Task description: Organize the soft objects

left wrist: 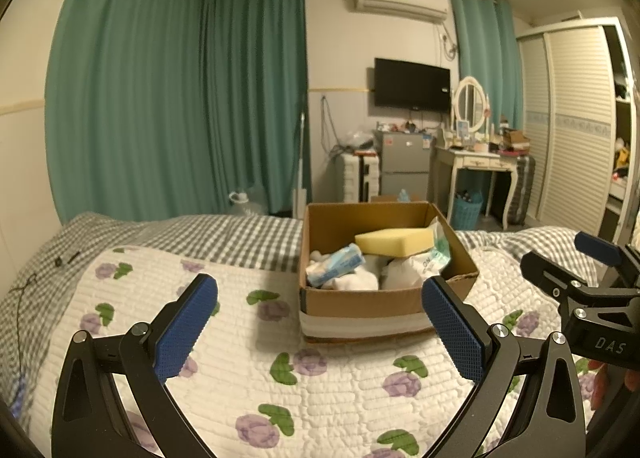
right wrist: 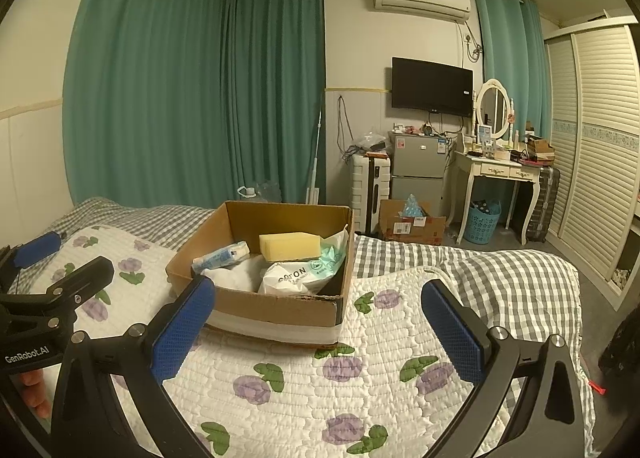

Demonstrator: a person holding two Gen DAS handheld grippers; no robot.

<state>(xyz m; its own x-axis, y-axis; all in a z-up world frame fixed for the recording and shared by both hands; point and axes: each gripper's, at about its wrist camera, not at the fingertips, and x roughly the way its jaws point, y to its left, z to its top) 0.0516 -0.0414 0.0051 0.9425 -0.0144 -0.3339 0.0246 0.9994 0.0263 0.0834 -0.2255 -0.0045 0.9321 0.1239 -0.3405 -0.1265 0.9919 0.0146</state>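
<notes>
While the cardboard box (left wrist: 384, 302) is sitting on the white quilt with purple flowers (left wrist: 340, 390), just right of centre in the left wrist view and left of centre in the right wrist view, it is holding the soft things: a yellow sponge (left wrist: 394, 242) is lying on top toward the back, a blue-and-white packet (left wrist: 338, 264) is leaning at the box's left side, a white pouch printed with grey letters (right wrist: 298, 278) is resting at the front right, and white cloth (left wrist: 354, 280) is filling the space between them (its exact shape is hard to make out). The left gripper (left wrist: 320, 332) is hovering over the quilt in the lower part of its frame, fingers spread wide with nothing between the blue pads (left wrist: 186, 328). The right gripper (right wrist: 318, 332) is doing likewise, jaws parted and empty, the box just beyond its left finger. A grey checked sheet (right wrist: 500, 278) is lying under the quilt. Green curtains (left wrist: 176, 98) are hanging in the upper left.
</notes>
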